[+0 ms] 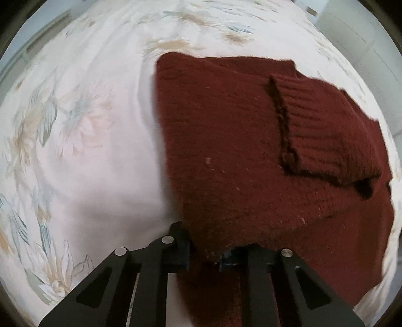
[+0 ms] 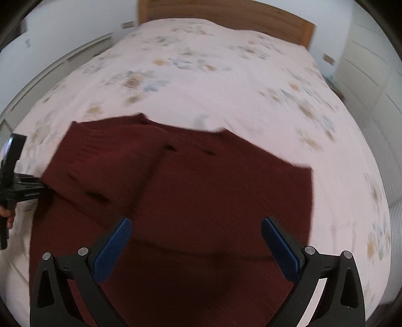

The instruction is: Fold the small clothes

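Note:
A dark red knit sweater (image 1: 238, 151) lies on the floral bedspread (image 1: 88, 163). Its ribbed sleeve cuff (image 1: 326, 135) is folded over the body. My left gripper (image 1: 204, 254) is shut on the sweater's near left edge, and the knit bunches between its jaws. In the right wrist view the sweater (image 2: 201, 201) fills the lower middle, with a sleeve folded in at the left (image 2: 105, 161). My right gripper (image 2: 196, 241) is open wide just above the sweater's near part, its blue pads (image 2: 113, 249) empty. The left gripper (image 2: 15, 186) shows at the sweater's left edge.
The bed's wooden headboard (image 2: 226, 15) is at the far end. A white wardrobe (image 2: 364, 75) stands to the right and a wall to the left. The bedspread (image 2: 213, 75) stretches beyond the sweater.

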Available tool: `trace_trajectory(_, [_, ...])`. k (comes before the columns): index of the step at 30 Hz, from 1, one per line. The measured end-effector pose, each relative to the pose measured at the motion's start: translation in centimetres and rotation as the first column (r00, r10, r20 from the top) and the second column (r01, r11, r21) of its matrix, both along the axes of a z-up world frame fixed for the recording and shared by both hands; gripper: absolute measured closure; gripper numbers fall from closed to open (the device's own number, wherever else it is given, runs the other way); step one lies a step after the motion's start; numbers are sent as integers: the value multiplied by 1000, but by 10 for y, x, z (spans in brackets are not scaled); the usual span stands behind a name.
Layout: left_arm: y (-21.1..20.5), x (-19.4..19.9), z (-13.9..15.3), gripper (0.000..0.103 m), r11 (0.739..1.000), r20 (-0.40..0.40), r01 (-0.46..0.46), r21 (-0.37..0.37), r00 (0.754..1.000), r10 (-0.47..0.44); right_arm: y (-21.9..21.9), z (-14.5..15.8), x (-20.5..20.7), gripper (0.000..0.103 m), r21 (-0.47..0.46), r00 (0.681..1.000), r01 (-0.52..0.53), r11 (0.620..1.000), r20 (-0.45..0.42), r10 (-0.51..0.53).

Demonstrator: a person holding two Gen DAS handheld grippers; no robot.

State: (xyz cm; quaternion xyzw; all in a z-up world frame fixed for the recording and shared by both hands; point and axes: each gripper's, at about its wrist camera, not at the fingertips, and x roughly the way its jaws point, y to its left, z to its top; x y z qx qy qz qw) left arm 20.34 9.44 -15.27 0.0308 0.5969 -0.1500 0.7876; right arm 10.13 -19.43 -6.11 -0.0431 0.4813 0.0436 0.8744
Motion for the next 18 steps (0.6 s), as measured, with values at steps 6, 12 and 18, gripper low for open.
trace_trajectory(6, [-8, -7, -3, 91, 1000, 25, 10, 25, 1000, -11, 71, -6, 25, 0, -55, 989, -150, 987, 0, 150])
trace_trajectory(12, [-25, -18, -6, 91, 997, 50, 32, 67, 998, -35, 134, -30, 48, 0, -100, 960, -281, 955, -47, 277])
trace_trajectory(18, [-29, -24, -6, 91, 997, 61, 34, 68, 997, -38, 164, -63, 66, 0, -165, 938, -345, 924, -106, 331])
